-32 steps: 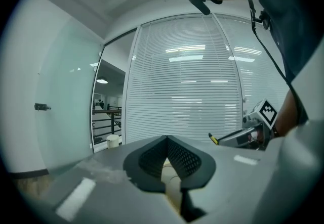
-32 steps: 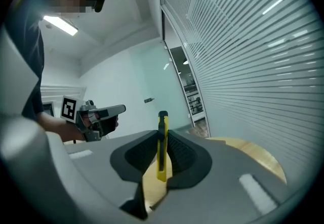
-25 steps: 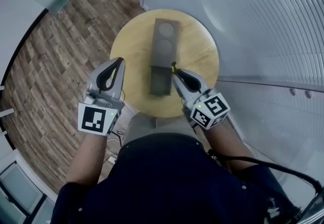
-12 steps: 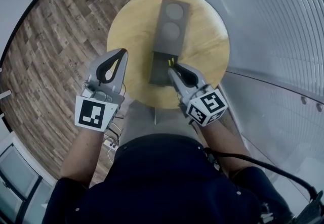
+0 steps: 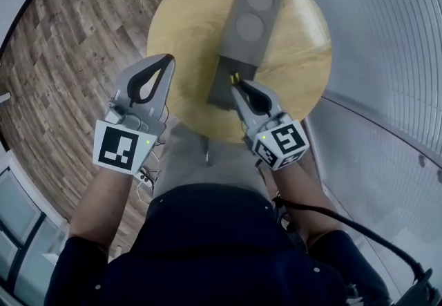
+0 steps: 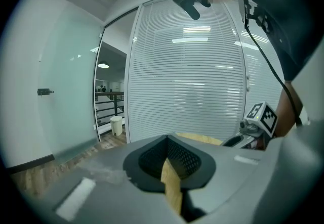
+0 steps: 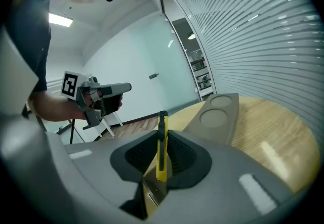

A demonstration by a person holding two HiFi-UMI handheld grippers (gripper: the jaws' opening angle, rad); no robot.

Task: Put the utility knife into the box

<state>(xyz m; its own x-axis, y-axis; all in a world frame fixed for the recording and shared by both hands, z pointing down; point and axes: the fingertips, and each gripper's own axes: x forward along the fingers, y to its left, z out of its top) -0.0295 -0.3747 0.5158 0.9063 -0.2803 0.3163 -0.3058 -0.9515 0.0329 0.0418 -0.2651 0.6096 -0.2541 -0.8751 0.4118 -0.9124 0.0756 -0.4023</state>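
Now the right gripper (image 5: 239, 88) has its jaws pinching the yellow knife (image 7: 161, 142) by the grey box's (image 5: 246, 25) open end; the left gripper (image 5: 166, 61) has its jaws pressed together.

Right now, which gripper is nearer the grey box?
Right. The right gripper, gripping the utility knife, is over the box at its near end; the left gripper hangs left of it, over the table edge.

Two grippers (image 5: 168, 58) (image 5: 235, 85), one knife (image 7: 161, 139), one box (image 5: 247, 25), one table (image 5: 183, 28)

Right claw (image 7: 161, 138) clamps the yellow utility knife (image 7: 161, 154) upright, grey box (image 7: 218, 112) beyond
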